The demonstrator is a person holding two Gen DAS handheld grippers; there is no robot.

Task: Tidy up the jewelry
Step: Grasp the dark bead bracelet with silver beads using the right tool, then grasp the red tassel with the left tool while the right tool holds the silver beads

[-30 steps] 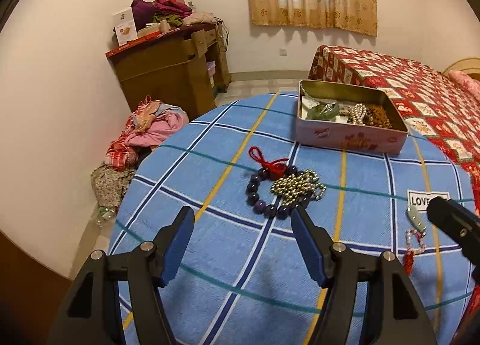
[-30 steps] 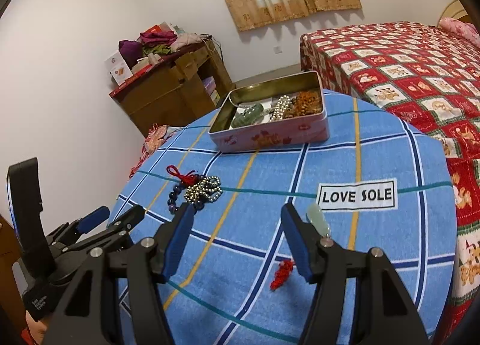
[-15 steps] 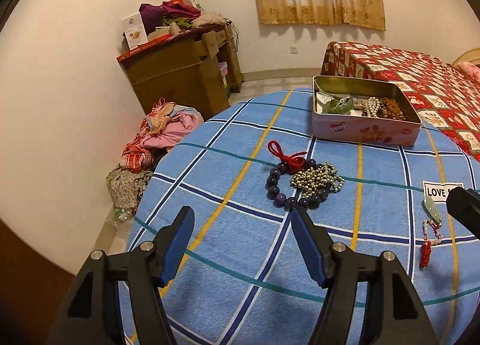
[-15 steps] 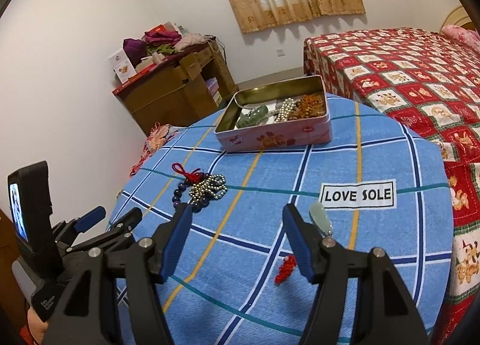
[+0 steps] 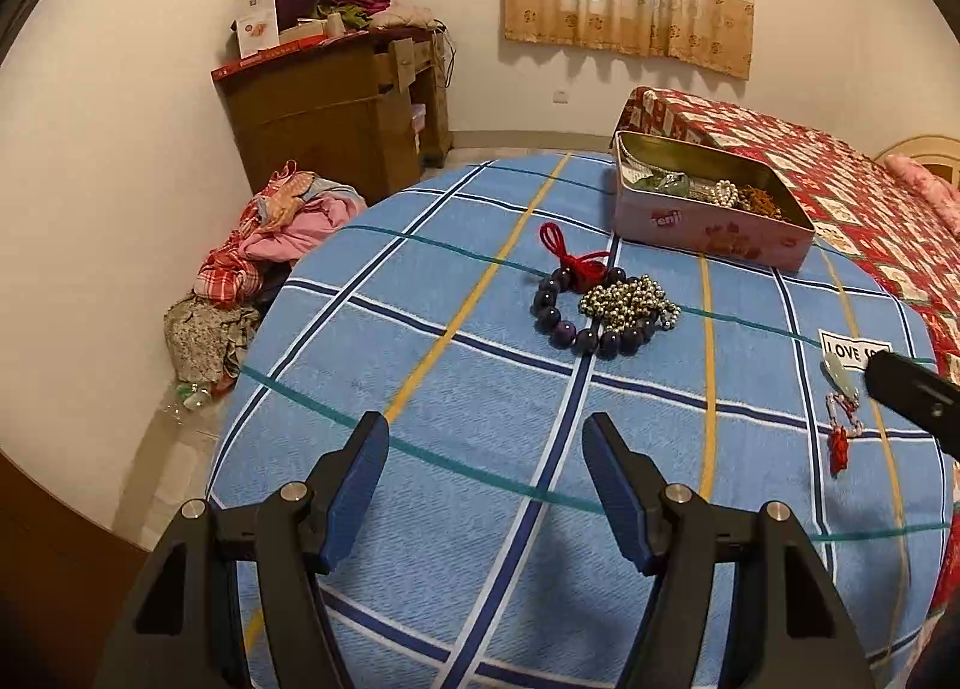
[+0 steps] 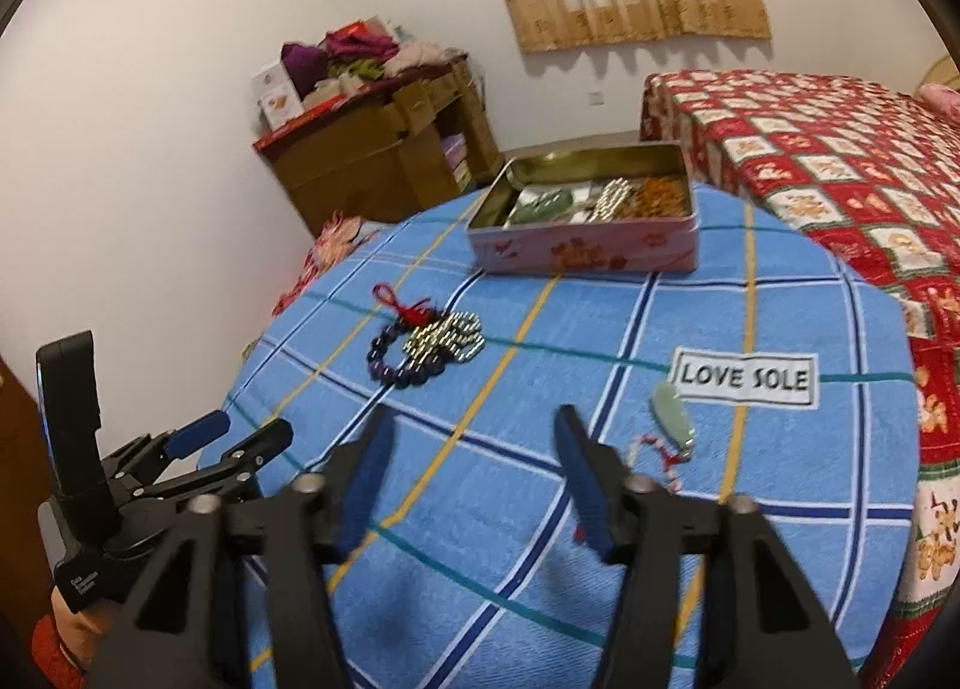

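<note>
**Jewelry spread ahead of two spread grippers**

The left gripper (image 5: 483, 479) holds its fingers wide and empty; the purple bead bracelet (image 5: 591, 317) (silver beads piled on it) lies ahead on the surface (image 5: 420, 389). The right gripper (image 6: 474, 473), equally wide, has the jade pendant (image 6: 672, 419) just beside its right finger. The tin (image 6: 585, 245) stands beyond.

The cloth (image 5: 480, 401) over the counter ahead of my left hand-held gripper (image 5: 483, 485) is sky blue, crossed by navy-and-white stripes with thinner yellow and teal lines. Further ahead, the bead bracelet (image 5: 576, 323) is deep purple with a bright red cord, and the ball chain (image 5: 630, 302) heaped on it is silvery. The tin (image 5: 708, 227) beyond is pale pink outside with reddish prints, gold inside. Just right of my right hand-held gripper (image 6: 474, 479), black with blue pads, the pendant (image 6: 672, 419) is pale green on a red-and-white string. The bedspread (image 6: 840, 167) is red with cream squares.
</note>
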